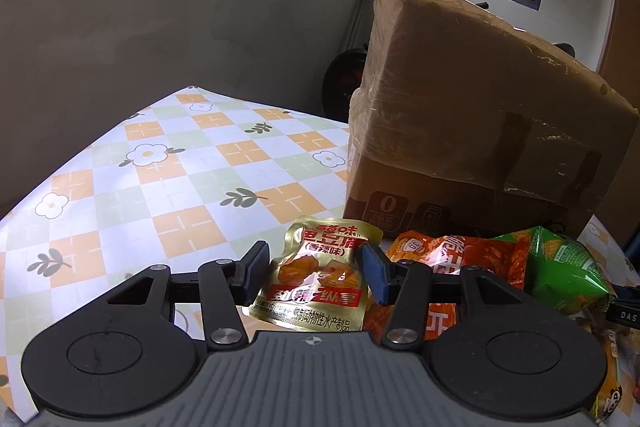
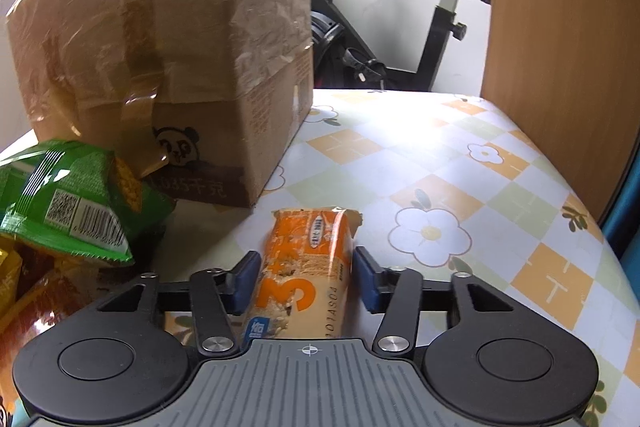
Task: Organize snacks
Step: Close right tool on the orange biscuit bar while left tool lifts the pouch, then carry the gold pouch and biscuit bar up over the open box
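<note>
A gold snack pouch [image 1: 320,291] with red lettering sits between the blue pads of my left gripper [image 1: 314,261]; both pads press its sides, and it is held just above the flowered tablecloth [image 1: 180,187]. In the right wrist view an orange biscuit pack [image 2: 308,267] lies lengthwise on the cloth between the pads of my right gripper [image 2: 306,267], which close against its two long sides. A green snack bag [image 1: 560,267] [image 2: 68,199] and an orange-red bag [image 1: 460,255] lie in a pile between the two grippers.
A large taped cardboard box [image 1: 480,107] [image 2: 168,47] stands on the table behind the snack pile. A wooden panel [image 2: 560,47] rises at the table's right edge, with an exercise bike [image 2: 440,27] behind. A grey wall [image 1: 160,27] lies beyond the table's far left.
</note>
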The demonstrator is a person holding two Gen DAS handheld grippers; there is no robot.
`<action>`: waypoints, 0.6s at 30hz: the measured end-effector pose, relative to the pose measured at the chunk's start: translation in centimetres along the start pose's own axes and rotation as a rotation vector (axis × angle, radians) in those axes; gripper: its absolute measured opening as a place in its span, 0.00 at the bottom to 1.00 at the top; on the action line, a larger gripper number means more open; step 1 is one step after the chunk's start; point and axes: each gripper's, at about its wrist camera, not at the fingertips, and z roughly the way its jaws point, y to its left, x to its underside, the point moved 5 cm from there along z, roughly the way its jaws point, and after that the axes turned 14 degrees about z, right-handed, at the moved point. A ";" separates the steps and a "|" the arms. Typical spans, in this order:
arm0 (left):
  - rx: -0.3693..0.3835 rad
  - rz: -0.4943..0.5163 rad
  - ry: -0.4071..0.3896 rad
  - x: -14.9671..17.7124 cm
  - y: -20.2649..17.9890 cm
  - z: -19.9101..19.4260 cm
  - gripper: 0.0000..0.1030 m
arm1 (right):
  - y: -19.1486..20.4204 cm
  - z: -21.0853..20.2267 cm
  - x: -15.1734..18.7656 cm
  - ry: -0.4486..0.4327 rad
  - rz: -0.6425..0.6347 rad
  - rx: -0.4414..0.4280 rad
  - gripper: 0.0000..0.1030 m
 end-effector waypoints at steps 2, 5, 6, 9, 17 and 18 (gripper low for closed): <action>0.019 -0.022 0.004 0.5 -0.1 -0.3 0.52 | 0.5 -0.1 0.2 -0.012 -0.040 0.010 0.35; 0.026 -0.019 0.000 0.6 -0.4 -0.8 0.52 | 1.2 -0.3 0.4 -0.027 -0.091 0.031 0.34; 0.024 -0.013 -0.007 0.4 -0.5 -1.1 0.52 | 1.4 -0.3 0.4 -0.031 -0.103 0.033 0.33; 0.016 -0.011 -0.031 -0.1 -0.4 -1.8 0.52 | 1.4 -0.4 0.4 -0.037 -0.102 0.033 0.33; 0.003 0.004 -0.153 -4.5 -0.1 -4.2 0.52 | 1.0 -0.9 -0.6 0.018 -0.120 0.007 0.33; 0.008 0.013 -0.171 -5.1 -0.2 -4.5 0.52 | 1.1 -1.4 -1.1 0.005 -0.117 0.008 0.33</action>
